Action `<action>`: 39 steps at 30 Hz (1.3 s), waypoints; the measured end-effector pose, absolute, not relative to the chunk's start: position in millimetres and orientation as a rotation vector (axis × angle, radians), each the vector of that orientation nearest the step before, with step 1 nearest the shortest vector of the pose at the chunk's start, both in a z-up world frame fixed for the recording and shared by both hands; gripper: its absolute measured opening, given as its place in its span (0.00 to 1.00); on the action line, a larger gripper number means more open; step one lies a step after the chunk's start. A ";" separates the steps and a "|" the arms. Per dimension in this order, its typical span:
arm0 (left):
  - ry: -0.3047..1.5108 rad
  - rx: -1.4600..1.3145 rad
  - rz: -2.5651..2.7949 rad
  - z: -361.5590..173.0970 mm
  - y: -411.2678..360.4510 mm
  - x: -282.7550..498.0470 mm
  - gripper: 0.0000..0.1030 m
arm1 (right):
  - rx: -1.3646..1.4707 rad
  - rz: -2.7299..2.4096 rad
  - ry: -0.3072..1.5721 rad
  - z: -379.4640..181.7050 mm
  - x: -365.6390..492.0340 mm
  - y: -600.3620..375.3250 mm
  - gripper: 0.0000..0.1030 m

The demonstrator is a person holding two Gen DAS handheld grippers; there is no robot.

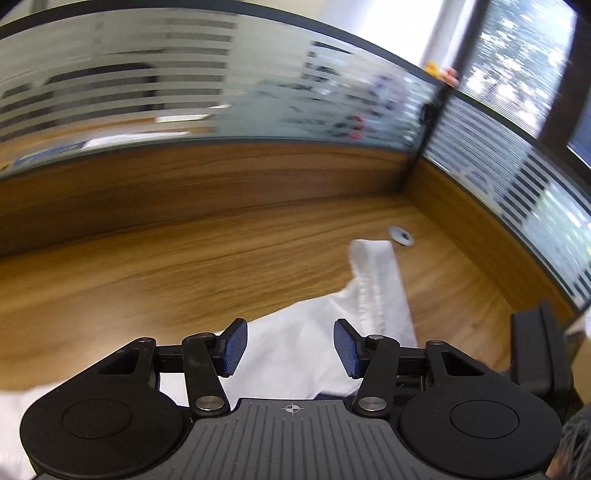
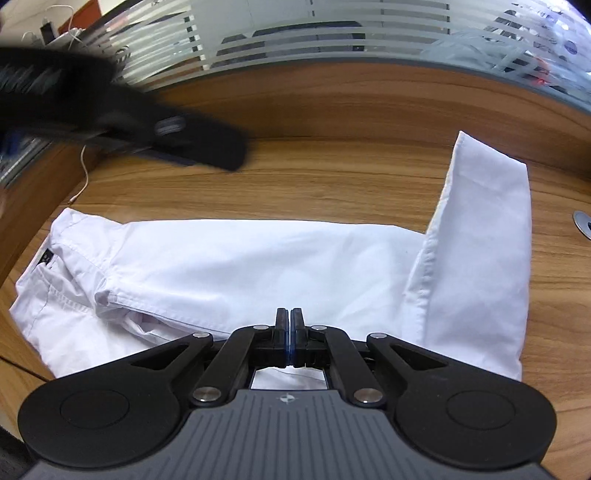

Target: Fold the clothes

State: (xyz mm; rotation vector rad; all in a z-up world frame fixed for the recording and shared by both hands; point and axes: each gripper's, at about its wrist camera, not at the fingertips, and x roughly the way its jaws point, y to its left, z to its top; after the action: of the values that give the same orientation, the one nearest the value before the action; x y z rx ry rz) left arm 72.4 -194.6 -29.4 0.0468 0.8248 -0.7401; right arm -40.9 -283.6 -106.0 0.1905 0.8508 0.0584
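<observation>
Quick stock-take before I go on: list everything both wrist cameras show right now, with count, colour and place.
shirt: one, white, spread flat across the desk, one sleeve angled away toward the far right
collar label: one, dark, at the shirt's left end
desk: one, wood-grain brown, under everything
cable grommet: one, grey, set in the desk just past the sleeve end
cable: one, white, trailing onto the desk at far left
partition: glass with frosted stripes, along the desk's back and side
left gripper: one, black with blue pads, fingers apart above the shirt, nothing between them
right gripper: one, black, fingers shut together over the shirt's near edge
</observation>
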 end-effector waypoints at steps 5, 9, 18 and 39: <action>0.848 0.023 -0.863 -34.3 -219.3 80.7 0.54 | 0.233 -0.006 0.822 -90.8 -59.9 -292.1 0.03; 0.905 -0.011 -0.882 -48.0 -235.8 88.4 0.54 | 0.289 -0.046 0.802 -71.5 -85.7 -312.6 0.15; 0.944 -0.062 -0.890 -72.5 -262.1 120.7 0.62 | 0.325 -0.157 0.815 -63.2 -133.3 -326.5 0.45; 0.968 -0.075 -0.753 -93.4 -251.0 142.4 0.03 | 0.286 -0.160 0.893 -89.8 -145.1 -284.8 0.01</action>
State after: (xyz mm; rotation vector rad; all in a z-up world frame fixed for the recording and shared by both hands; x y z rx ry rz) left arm 142.4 -251.0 -93.4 -0.0751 0.9677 -0.7526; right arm -145.1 -284.8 -89.8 0.2857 0.8928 -0.1604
